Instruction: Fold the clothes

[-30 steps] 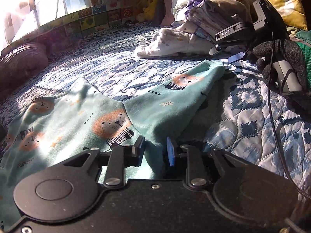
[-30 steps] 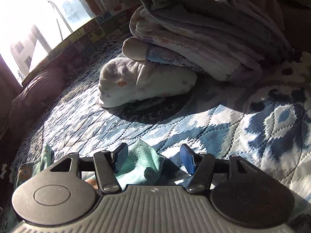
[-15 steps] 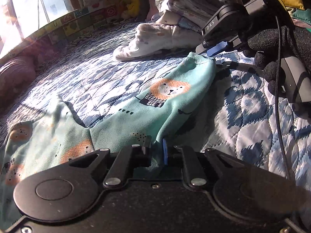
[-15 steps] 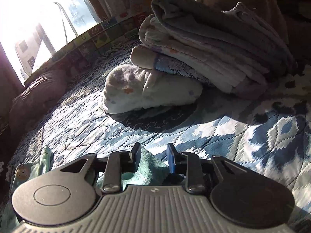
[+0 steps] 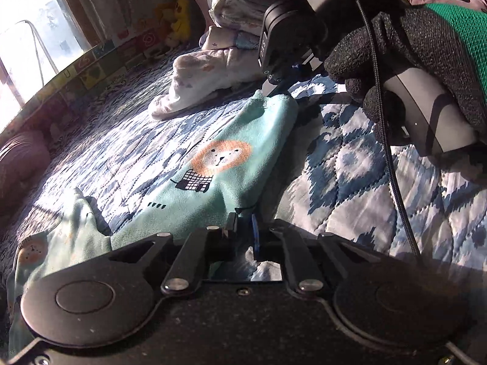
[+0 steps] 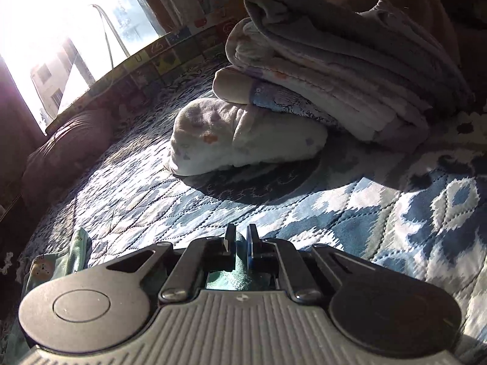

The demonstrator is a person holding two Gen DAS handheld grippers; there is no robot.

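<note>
My left gripper (image 5: 243,228) pinches the near edge of the teal garment (image 5: 231,158), which lies stretched across the blue quilt (image 5: 350,194). My right gripper (image 6: 240,240) is clamped on its far corner, held by a gloved hand (image 5: 404,70). Beyond, folded clothes (image 6: 328,70) sit stacked by the window (image 6: 61,30).

right tool (image 6: 240,240) pinching teal cloth (image 6: 234,279)

Home bedroom: quilted bed (image 6: 380,213), folded laundry (image 6: 334,70)
</note>
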